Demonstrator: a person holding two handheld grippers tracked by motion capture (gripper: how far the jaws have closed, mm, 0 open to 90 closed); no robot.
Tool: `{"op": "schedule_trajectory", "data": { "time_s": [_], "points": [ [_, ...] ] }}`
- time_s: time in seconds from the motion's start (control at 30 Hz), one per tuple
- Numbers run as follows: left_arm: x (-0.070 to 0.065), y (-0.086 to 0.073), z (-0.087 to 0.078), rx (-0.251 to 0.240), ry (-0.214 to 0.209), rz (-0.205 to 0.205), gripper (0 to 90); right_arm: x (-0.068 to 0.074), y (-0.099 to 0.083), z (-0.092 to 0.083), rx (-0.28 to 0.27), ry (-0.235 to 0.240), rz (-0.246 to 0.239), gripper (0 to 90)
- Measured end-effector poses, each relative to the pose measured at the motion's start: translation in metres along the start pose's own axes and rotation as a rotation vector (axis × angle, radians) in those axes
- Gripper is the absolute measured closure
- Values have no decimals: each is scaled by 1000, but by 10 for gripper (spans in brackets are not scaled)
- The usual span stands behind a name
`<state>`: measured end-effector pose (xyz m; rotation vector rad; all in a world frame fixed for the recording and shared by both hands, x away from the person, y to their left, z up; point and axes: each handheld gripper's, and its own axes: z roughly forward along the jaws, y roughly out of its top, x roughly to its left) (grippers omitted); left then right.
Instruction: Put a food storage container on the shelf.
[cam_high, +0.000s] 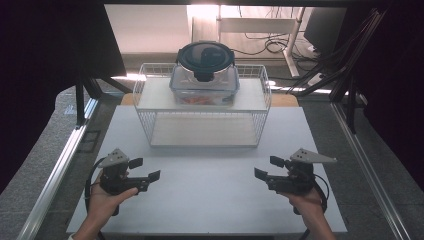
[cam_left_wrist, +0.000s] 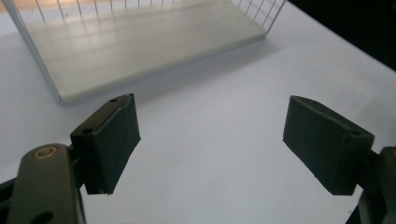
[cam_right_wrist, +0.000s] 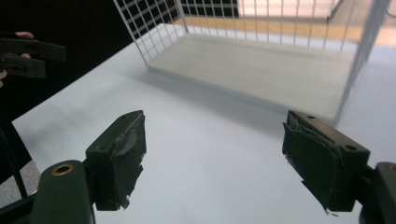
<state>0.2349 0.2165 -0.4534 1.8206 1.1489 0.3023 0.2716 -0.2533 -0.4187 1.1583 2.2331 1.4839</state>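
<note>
A clear lidded container (cam_high: 204, 85) with a dark round lid (cam_high: 205, 57) and something orange inside stands on the top shelf of a white wire rack (cam_high: 142, 75) at the back of the white table (cam_high: 210, 200). The rack's lower shelf board (cam_high: 202, 131) (cam_left_wrist: 140, 42) (cam_right_wrist: 252, 70) is bare. My left gripper (cam_high: 145, 169) (cam_left_wrist: 210, 144) hovers low over the table's front left, jaws wide apart with nothing between them. At the front right my right gripper (cam_high: 268, 167) (cam_right_wrist: 215, 154) is open too, its worn pads (cam_right_wrist: 126, 154) empty. Both point inward toward the rack.
Metal frame rails (cam_high: 60, 165) run along both sides of the table, with dark curtains beyond them. Behind the rack are a desk, cables and a monitor (cam_high: 322, 25). Bare white tabletop lies between the two grippers and in front of the rack.
</note>
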Motion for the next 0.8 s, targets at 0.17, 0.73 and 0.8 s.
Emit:
{"op": "schedule_trajectory", "data": {
  "time_s": [0.17,0.73,0.8],
  "points": [
    [2,-11,7,42,11,-2,166,-10,-19,5,41,-12,38,212],
    [4,-14,8,51,20,-9,151,-13,-22,10,53,-66,-3,206],
    [4,-14,8,53,21,-12,151,-12,-22,10,53,-66,-6,205]
  ]
}}
